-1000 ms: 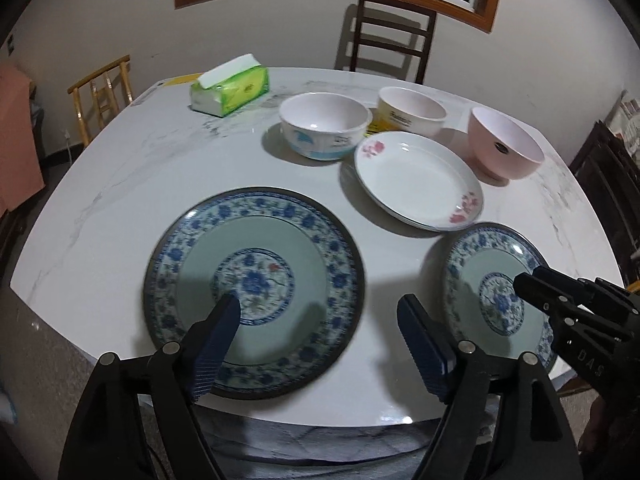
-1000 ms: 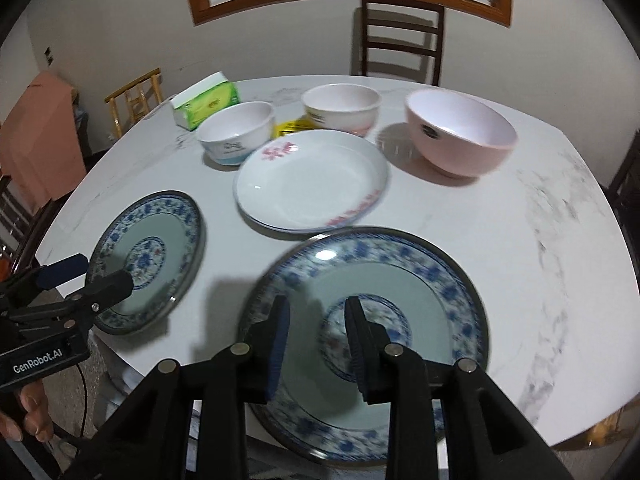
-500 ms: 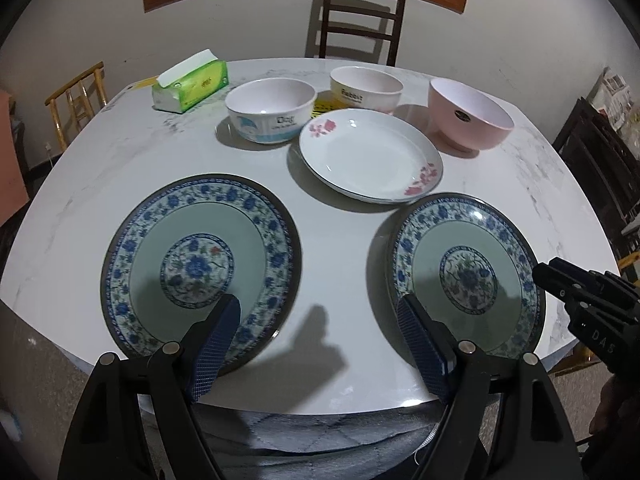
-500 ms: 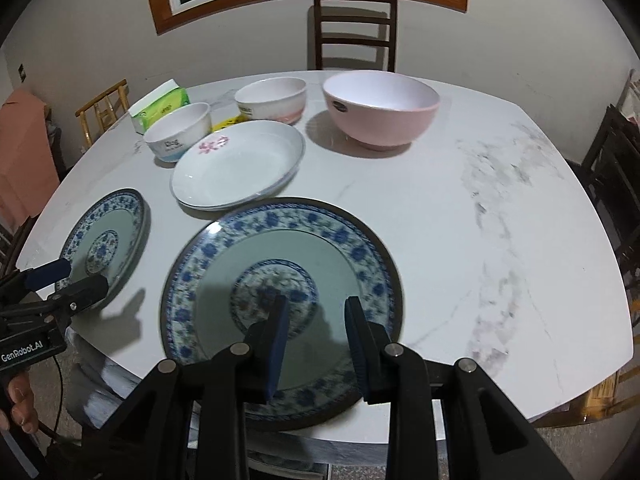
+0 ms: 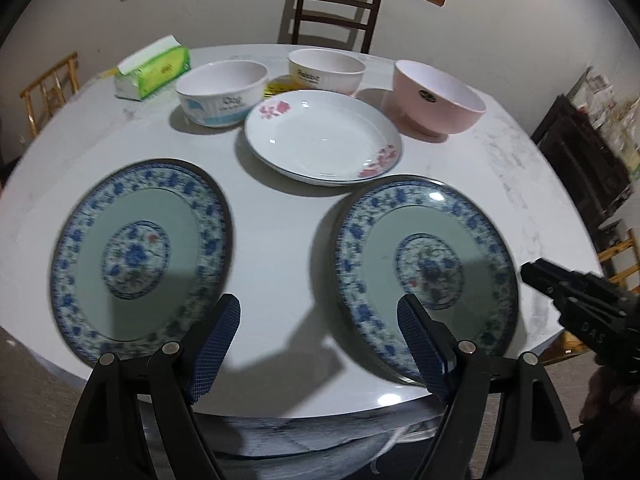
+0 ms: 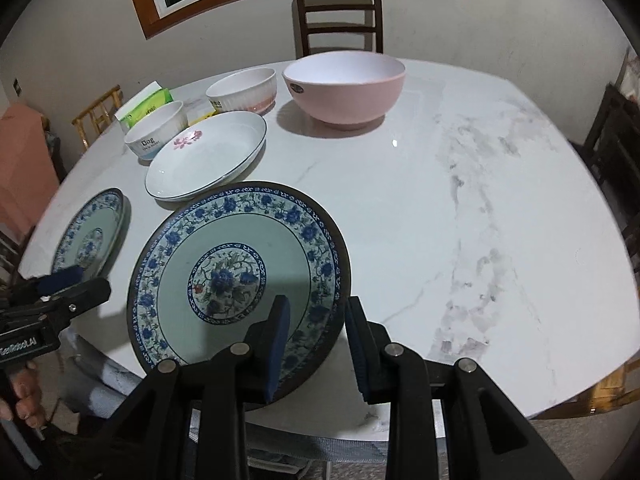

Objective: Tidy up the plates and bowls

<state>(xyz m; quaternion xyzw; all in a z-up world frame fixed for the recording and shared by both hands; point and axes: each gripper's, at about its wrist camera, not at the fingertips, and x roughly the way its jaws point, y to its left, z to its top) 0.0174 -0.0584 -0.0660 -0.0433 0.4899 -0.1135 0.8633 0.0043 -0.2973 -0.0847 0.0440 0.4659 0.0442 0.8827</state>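
Right wrist view: your right gripper (image 6: 316,324) hangs over the near edge of the right blue-floral plate (image 6: 236,276), jaws a narrow gap apart, one pad above the plate's rim band, the other outside it. Nothing is pinched yet, as far as the frame shows.

Left wrist view: your left gripper (image 5: 320,344) stands wide open and empty, over bare marble table (image 5: 280,248) between the two patterned plates.

Landmark: the white plate with pink flowers (image 5: 323,136), mid-table.
- Left blue-floral plate (image 5: 140,256): nearer you than the white plate, to its left.
- Right blue-floral plate: nearer you, to its right, its far rim very close to the white plate's edge; touching or not, you cannot tell.
- Dog-print bowl (image 5: 222,94), cream ribbed bowl (image 5: 327,71), pink bowl (image 5: 436,98): in a row just behind it.
- Tissue pack (image 5: 154,68): behind and left.

Risks:
- The right plate's near rim seems to overhang the table edge; a push instead of a clean pinch could tip it off.
- Glazed rim, narrow pads: likely slip on lifting.
- Dragging it forward could knock the white plate.

Orientation: all plates lie flat, faces up; round, so no long axis. Bowls sit upright, mouths up.
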